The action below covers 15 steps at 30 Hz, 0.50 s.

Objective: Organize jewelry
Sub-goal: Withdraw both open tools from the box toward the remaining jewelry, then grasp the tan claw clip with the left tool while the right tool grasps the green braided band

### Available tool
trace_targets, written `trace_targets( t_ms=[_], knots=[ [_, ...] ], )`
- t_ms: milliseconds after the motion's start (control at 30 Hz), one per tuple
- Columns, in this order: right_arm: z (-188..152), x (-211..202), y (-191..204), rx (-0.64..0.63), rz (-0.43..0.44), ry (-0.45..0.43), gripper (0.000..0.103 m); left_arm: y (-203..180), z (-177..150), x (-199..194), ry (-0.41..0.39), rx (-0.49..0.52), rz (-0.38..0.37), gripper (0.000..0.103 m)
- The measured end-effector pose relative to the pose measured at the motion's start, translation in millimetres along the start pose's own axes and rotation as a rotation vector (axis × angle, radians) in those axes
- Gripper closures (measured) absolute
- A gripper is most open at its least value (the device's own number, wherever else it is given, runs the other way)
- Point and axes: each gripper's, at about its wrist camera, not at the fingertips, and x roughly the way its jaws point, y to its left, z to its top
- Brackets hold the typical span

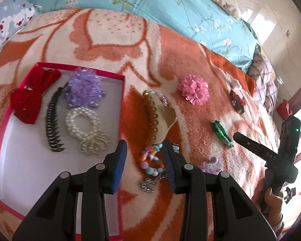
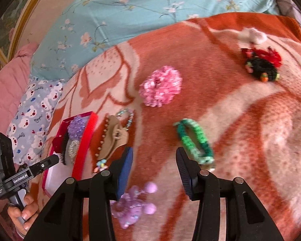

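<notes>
A shallow pink-rimmed box with a white floor [image 1: 18, 132] lay on the orange and cream fuzzy blanket [image 1: 114, 40], and the near half of its floor was bare. At the far end of the box sat a red velvet bow [image 1: 29, 98], a black toothed hair comb [image 1: 53, 122], a fluffy purple flower hair tie [image 1: 83, 88] and a white pearl bracelet [image 1: 84, 124], close together. The left gripper [image 1: 144, 150] hung wide open with nothing in it, just right of the box's edge and above a string of bright mixed-colour beads [image 1: 152, 160]. A tan claw clip [image 1: 160, 118] lay just past the beads. The right gripper [image 2: 154, 160] was wide open too and held nothing. A green knitted band [image 2: 194, 140] lay by its right finger, and a pale purple beaded pom-pom piece [image 2: 134, 202] lay below its left one. A pink ruffled flower hair tie [image 2: 160, 88] sat farther off with bare blanket all around it.
</notes>
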Motion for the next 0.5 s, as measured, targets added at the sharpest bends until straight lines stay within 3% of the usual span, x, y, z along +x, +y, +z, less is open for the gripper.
trace_targets(
  t_ms=[167,367,500],
  knots=[
    [2.0,-1.6,-14.6,0.003,-0.033,-0.002,0.052,-15.5,1.7,8.4,0.013,0.025,-0.012,0.061],
    [2.3,6.3,-21.6,-0.006,-0.058,0.013,0.051,-27.3,3.7,21.0,0.037,0.044,-0.021,0.06],
    [3.8,14.2,-22.4,-0.037,-0.088,0.024,0.041,-32.4,6.3,35.5,0.064,0.046,-0.022,0.051]
  ],
)
